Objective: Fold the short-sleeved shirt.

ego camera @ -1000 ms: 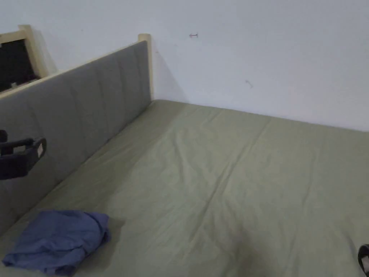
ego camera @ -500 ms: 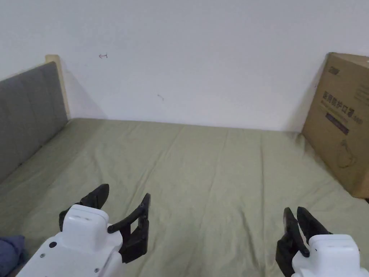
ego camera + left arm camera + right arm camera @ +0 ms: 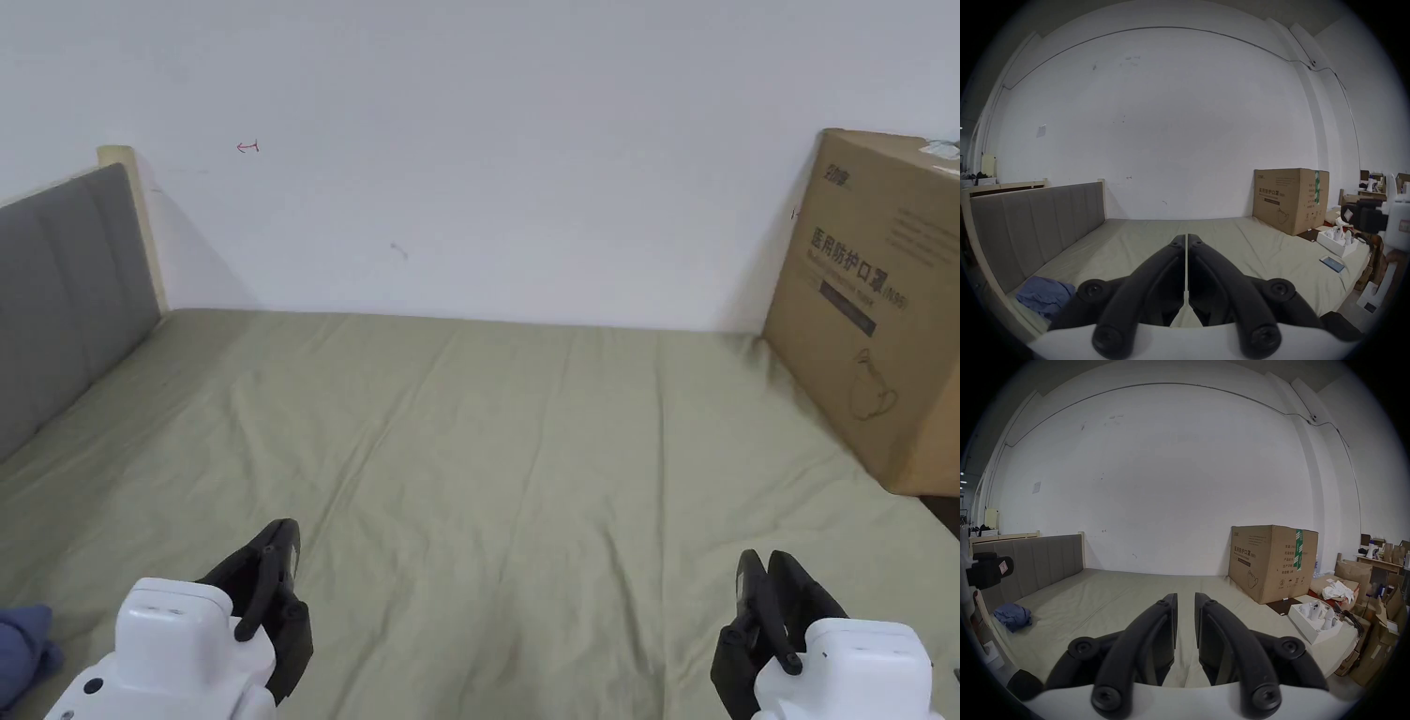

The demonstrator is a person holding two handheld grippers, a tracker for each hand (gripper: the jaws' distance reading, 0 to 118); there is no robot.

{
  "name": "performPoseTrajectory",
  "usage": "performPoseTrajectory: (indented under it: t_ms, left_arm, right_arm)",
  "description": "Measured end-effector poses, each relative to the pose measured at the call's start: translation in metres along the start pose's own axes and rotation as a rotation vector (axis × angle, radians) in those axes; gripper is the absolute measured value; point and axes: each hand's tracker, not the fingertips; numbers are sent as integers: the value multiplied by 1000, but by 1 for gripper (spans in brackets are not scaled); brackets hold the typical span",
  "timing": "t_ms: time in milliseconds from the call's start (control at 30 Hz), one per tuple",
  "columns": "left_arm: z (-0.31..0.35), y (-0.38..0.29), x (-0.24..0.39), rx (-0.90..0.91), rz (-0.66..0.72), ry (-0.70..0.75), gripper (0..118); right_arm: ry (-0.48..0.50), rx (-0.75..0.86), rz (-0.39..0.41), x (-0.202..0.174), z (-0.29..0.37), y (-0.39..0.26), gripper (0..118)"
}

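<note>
The short-sleeved shirt (image 3: 23, 647) is a crumpled blue bundle at the lower left edge of the head view, lying on the green bed sheet (image 3: 525, 450) close to the grey padded headboard (image 3: 66, 291); in the left gripper view it sits at the lower left (image 3: 1044, 297), partly behind that gripper's own linkage, and in the right gripper view it lies at mid-left (image 3: 1013, 617), well apart from both tools. Neither tool touches it. The left hand-held gripper (image 3: 281, 562) hovers at the bottom left of the head view above the sheet, its jaws pressed together with nothing between them (in its own view (image 3: 1187, 240) just a hairline of sheet shows through the seam). The right hand-held gripper (image 3: 764, 572) hangs at the bottom right of the head view, also empty; in its own view (image 3: 1186, 597) a narrow strip of sheet shows between the jaws, so they stand slightly parted and grip nothing. A large cardboard box (image 3: 881, 319) stands at the right edge of the head view against the white wall (image 3: 487, 141). In the right gripper view, a white tray (image 3: 1313, 620) of small white items sits at mid-right, and the left gripper view shows a blue phone-like slab (image 3: 1331, 263) near the bed's right edge.
</note>
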Motion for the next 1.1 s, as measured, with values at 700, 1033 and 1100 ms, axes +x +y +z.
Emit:
performPoseTrajectory:
  t_ms: [700,1033,1100]
  left_arm:
    - [-30,28,3,-28,75,-33,118]
    - [-38,40,15,-41,-25,156,118]
    - [-35,40,10,-37,22,73,118]
  right_arm:
    - [-1,54,75,-20,-5,29,118]
    - [40,-7,-16,-21,-12,27,118]
    - [40,-2,-13,-22,-12,27,118]
